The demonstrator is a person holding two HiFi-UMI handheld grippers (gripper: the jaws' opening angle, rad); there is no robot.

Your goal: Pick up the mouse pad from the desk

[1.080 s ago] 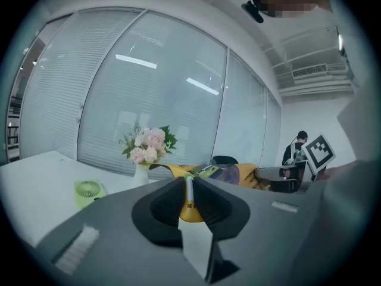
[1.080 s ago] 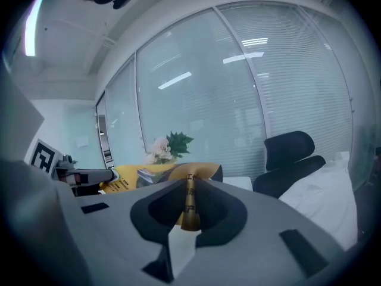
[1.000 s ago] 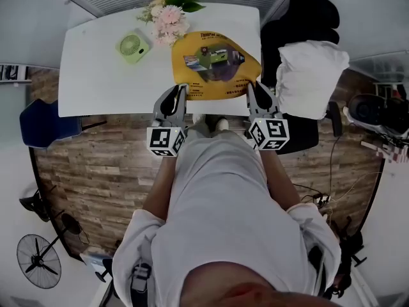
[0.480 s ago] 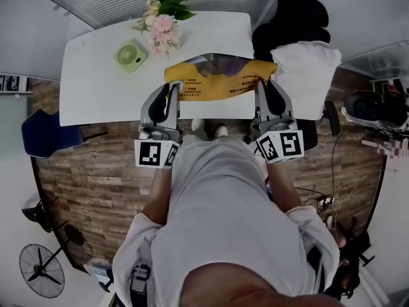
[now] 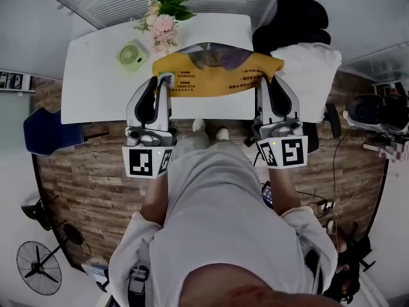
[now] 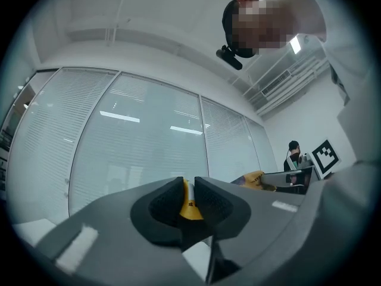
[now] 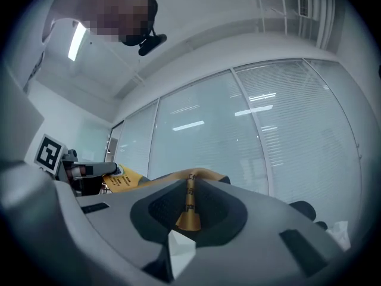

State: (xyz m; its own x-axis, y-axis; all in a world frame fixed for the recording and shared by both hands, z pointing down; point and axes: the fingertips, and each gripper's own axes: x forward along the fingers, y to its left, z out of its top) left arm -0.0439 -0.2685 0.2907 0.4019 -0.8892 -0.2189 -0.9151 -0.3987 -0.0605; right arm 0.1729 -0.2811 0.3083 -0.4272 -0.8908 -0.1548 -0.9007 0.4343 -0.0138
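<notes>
To the left of the desk (image 5: 96,91) a blue chair (image 5: 48,130) is seen on the wooden floor (image 5: 89,184). On the desk's left part a green fan (image 5: 132,54) is placed, and a bunch of flowers (image 5: 163,18) is set at the desk's far edge, just right of the fan. The left gripper (image 5: 160,82) is held over the desk's near edge, left of its middle. Its fingers (image 6: 162,206) are clenched on the left corner of the yellow mouse pad (image 5: 217,75); in the left gripper view a yellow sliver is seen pinched between the 2 dark pads. The mouse pad is held up above the desk's near half and is stretched between the 2 grippers, with part of its printed face turned upward at the middle. The right gripper (image 5: 263,82) is held over the desk's near edge, close to the desk's right corner. Its fingers are clamped on the pad's right corner, and in the right gripper view the pad's yellow edge is seen gripped upright between the pads. To the right of the desk a black chair (image 5: 300,18) is seen, with a white cloth (image 5: 313,75) draped over it.
</notes>
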